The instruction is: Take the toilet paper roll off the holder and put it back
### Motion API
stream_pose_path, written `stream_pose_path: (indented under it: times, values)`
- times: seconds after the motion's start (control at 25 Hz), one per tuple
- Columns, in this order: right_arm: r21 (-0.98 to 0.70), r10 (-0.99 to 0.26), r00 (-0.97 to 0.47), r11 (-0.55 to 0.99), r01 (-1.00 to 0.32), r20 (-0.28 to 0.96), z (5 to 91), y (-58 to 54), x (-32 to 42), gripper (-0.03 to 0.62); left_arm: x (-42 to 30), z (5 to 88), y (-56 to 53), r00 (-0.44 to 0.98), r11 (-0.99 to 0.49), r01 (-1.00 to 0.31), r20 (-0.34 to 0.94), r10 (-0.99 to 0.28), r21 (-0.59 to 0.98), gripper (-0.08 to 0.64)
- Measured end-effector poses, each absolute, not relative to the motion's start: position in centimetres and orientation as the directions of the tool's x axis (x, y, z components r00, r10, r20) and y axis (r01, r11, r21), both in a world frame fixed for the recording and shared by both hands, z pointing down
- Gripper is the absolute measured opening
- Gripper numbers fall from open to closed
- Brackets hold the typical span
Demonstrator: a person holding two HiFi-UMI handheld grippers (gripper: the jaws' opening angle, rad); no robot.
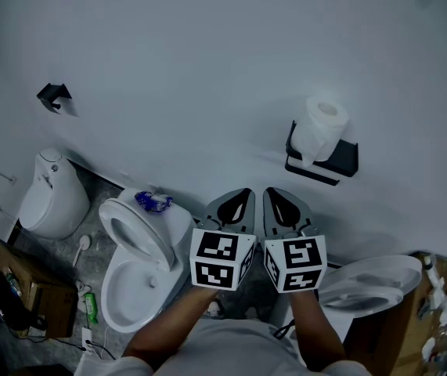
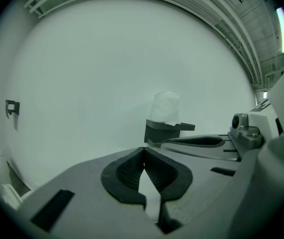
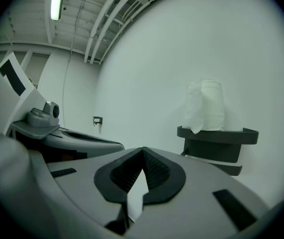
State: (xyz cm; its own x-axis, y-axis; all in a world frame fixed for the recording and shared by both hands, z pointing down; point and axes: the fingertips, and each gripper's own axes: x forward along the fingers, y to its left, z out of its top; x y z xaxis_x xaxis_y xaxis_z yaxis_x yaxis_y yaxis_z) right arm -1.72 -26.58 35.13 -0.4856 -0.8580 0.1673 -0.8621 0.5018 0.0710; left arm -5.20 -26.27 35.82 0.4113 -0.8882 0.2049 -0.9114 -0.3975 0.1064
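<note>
The roll [image 1: 321, 128] stands upright on the black holder [image 1: 340, 159] fixed to the white wall [image 1: 207, 69], with a loose sheet hanging down its left side. Nearer and to the left, the left gripper [image 1: 243, 199] and right gripper [image 1: 275, 199] sit side by side. Both are clenched tip to tip on nothing, well apart from the roll. A toilet [image 1: 107, 292] stands further left, lid raised.
</note>
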Motion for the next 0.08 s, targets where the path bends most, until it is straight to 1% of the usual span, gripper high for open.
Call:
stream_pose_path:
  times: [0.08]
  values:
    - [0.071,-0.858,-0.486,0.502,-0.862,0.166,35.03,-26.63,-1.80,0.002,-5.27,35.72,-26.33,0.410,-0.397,-0.912,0.204,-0.889,0.106,0.005]
